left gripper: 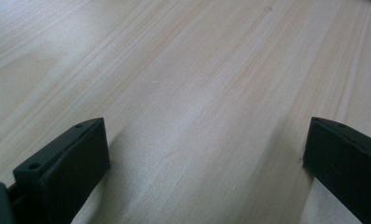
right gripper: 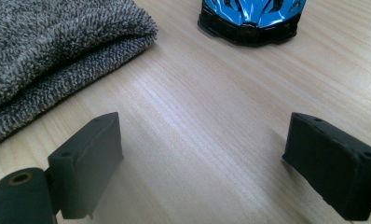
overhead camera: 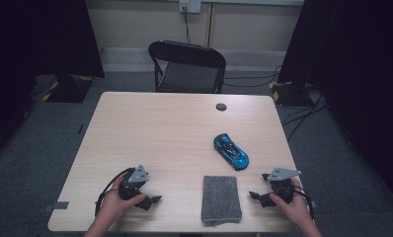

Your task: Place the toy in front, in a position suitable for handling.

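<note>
A blue toy car (overhead camera: pixel 231 151) stands on the wooden table (overhead camera: pixel 160 128), right of centre. A folded grey towel (overhead camera: pixel 221 198) lies at the front edge, just below the car. My left gripper (overhead camera: pixel 152 201) rests at the front left, held by a hand, and its jaws stand wide apart over bare wood (left gripper: pixel 207 135). At the front right a hand holds my right gripper (overhead camera: pixel 256 197), open, pointing toward the towel. In the right gripper view the towel (right gripper: pixel 48 56) is at the upper left and the car (right gripper: pixel 251 18) at the top; nothing lies between the jaws.
A black folding chair (overhead camera: pixel 187 66) stands behind the table's far edge. A small dark round cap (overhead camera: pixel 221 106) sits in the tabletop near the far side. Cables run across the carpet at the right. Dark stands flank the table at both back corners.
</note>
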The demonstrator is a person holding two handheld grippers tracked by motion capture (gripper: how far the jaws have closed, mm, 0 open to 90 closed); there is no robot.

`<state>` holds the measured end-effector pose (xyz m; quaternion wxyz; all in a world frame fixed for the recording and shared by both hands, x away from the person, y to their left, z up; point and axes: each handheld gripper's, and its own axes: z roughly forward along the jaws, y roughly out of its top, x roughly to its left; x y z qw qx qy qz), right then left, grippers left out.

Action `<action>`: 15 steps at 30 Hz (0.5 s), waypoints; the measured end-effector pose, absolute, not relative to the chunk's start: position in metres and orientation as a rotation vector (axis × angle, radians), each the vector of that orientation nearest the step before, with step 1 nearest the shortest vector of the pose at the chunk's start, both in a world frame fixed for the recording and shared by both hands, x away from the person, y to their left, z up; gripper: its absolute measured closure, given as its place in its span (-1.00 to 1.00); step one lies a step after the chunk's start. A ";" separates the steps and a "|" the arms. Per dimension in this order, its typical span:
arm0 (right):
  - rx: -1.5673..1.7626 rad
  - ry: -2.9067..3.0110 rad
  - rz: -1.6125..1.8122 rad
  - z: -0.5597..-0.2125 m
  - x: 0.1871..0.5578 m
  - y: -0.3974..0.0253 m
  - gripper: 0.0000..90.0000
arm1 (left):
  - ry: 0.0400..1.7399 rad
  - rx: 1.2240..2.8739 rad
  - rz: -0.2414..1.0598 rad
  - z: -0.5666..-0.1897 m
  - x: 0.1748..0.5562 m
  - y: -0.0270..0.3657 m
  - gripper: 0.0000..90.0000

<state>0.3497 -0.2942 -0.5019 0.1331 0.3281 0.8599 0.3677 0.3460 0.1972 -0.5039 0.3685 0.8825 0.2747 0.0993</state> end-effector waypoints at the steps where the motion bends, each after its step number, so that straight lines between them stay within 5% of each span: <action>1: 0.952 2.494 1.066 -0.502 0.350 -0.294 -0.77 | 0.705 2.266 0.255 -0.504 0.346 0.197 -1.00; 15: 0.952 2.498 1.066 -0.502 0.351 -0.294 -0.79 | 0.701 2.266 0.251 -0.504 0.347 0.197 -1.00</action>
